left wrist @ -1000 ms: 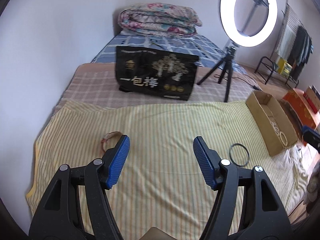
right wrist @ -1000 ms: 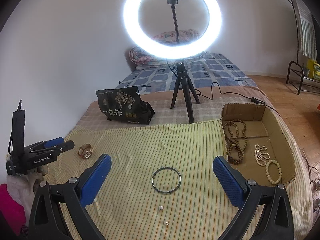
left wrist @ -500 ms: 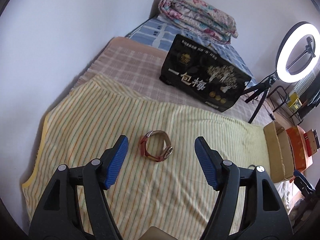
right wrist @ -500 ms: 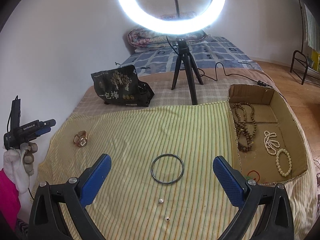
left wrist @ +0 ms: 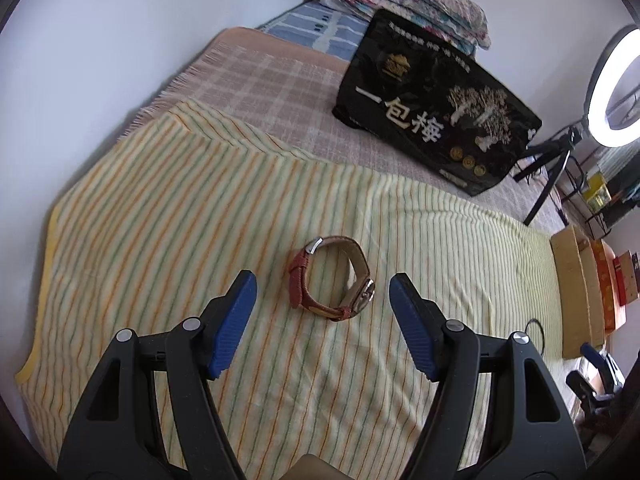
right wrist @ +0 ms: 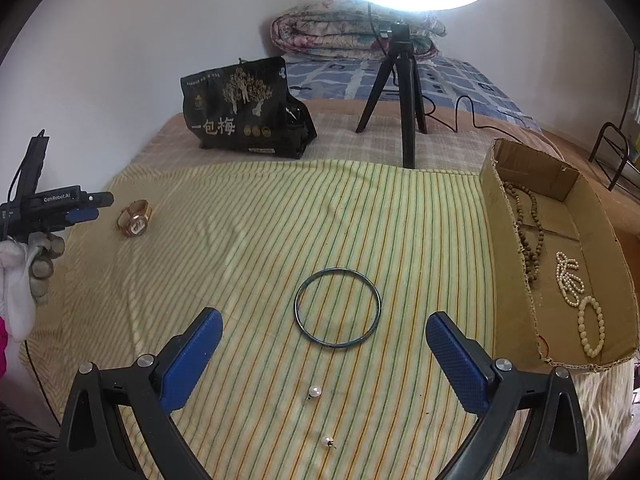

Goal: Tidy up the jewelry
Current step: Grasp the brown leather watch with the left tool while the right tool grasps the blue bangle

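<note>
A brown leather wristwatch (left wrist: 330, 278) lies on the striped yellow cloth (left wrist: 160, 220). My left gripper (left wrist: 322, 296) is open and empty, its blue pads on either side of the watch and just short of it. The watch also shows in the right wrist view (right wrist: 135, 218), with the left gripper (right wrist: 86, 206) beside it. My right gripper (right wrist: 324, 344) is open and empty above a dark thin bangle (right wrist: 337, 307). Two pearl earrings (right wrist: 315, 392) (right wrist: 327, 442) lie in front of it. A cardboard box (right wrist: 612, 240) at the right holds bead necklaces and bracelets.
A black printed bag (right wrist: 244, 110) and a ring light on a tripod (right wrist: 404, 92) stand behind the cloth. Folded bedding (right wrist: 352, 32) lies by the far wall. Orange boxes (left wrist: 616, 280) sit past the cardboard box. A wall runs along the left.
My left gripper has swung left and come down over the watch, which now lies between its open pads. My right gripper has tilted down and closer to the bangle.
</note>
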